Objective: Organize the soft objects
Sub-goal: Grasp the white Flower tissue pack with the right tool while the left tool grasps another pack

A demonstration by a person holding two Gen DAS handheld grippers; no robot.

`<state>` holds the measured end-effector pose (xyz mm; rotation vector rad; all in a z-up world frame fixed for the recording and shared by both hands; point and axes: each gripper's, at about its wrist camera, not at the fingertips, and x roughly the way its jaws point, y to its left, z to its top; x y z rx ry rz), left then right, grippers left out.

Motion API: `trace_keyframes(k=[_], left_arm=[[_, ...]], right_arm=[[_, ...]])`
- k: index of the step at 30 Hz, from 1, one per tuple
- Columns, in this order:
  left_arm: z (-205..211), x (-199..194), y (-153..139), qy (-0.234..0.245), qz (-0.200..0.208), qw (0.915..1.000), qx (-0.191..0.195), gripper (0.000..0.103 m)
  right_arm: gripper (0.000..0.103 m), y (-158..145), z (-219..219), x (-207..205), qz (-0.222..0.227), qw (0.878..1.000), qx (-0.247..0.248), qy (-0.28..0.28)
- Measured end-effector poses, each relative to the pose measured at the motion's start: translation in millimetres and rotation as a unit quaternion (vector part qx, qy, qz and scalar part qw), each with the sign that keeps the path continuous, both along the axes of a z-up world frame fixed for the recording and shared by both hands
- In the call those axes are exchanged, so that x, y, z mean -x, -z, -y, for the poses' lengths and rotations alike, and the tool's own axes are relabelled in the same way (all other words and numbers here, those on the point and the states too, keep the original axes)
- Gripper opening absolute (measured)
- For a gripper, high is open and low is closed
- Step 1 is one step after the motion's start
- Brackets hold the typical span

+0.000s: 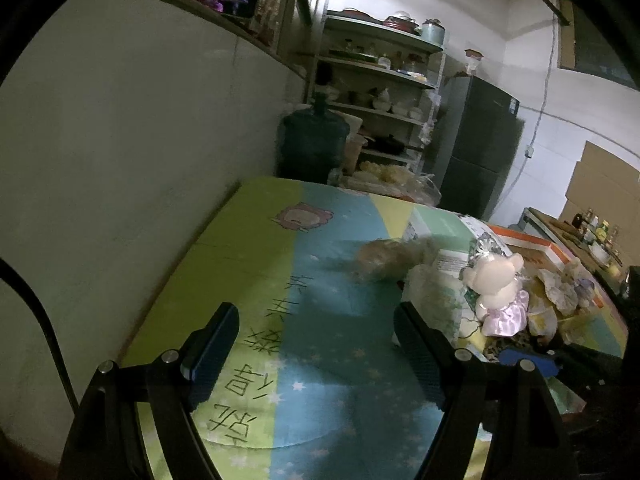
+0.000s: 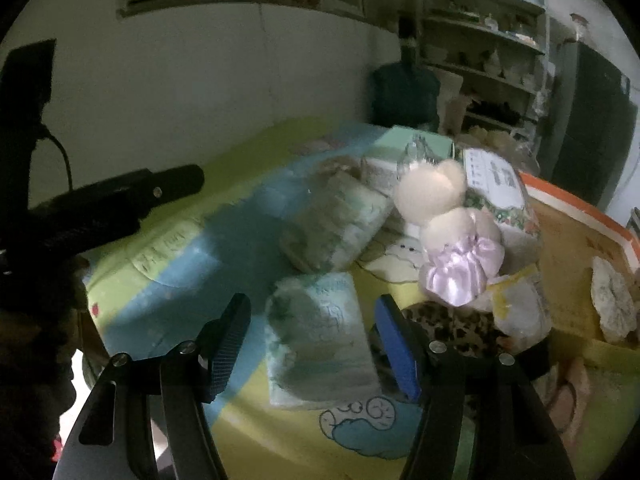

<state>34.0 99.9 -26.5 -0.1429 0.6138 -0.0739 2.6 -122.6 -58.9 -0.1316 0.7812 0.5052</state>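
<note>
The sorting looks barely begun, to my eye: the soft things sit heaped together on the cartoon-print mat point(image 2: 168, 304) covering the bench, and neither tool holds anything. The right tool point(image 2: 314, 344) is spread wide, its fingers straddling a pale green soft pack point(image 2: 320, 340) without clearly touching it; this pack lies just in front of the white teddy bear in a pink satin dress point(image 2: 452, 236). A second, similar pack point(image 2: 336, 224) lies left of the bear, a leopard-print fabric piece point(image 2: 452, 324) just below it, and a printed plastic bag point(image 2: 500, 188) behind it. The left tool point(image 1: 316, 356) is also wide open over bare mat, well left of the bear. An orange-rimmed cardboard box point(image 2: 576, 216) right of the bear holds a crumpled whitish bundle point(image 2: 614, 304); anything else inside is unclear.
</note>
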Motion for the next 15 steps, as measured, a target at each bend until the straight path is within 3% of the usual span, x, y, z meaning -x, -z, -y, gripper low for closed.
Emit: trace_keyframes(k=[2, 10, 12, 15], left_arm=[[2.7, -3.4, 2.3, 0.011, -0.004, 0.9999, 0.004, 0.08], [31.6, -35.4, 10.1, 0.095, -0.039, 0.9946, 0.015, 0.08], [41.1, -46.4, 12.1, 0.121, -0.051, 0.9912, 0.015, 0.08], [57.9, -59.9, 14.9, 0.164, -0.068, 0.984, 0.015, 0.079]], right_arm=[[0.077, 4.5, -0.9, -2.5, -0.007, 1.0, 0.004, -0.002], [0.076, 17.6, -3.2, -7.9, -0.027, 0.999, 0.024, -0.008], [0.052, 16.7, -4.4, -7.3, -0.026, 0.999, 0.023, -0.006], [0.051, 16.5, -1.5, -1.7, -0.031, 0.999, 0.008, -0.007]])
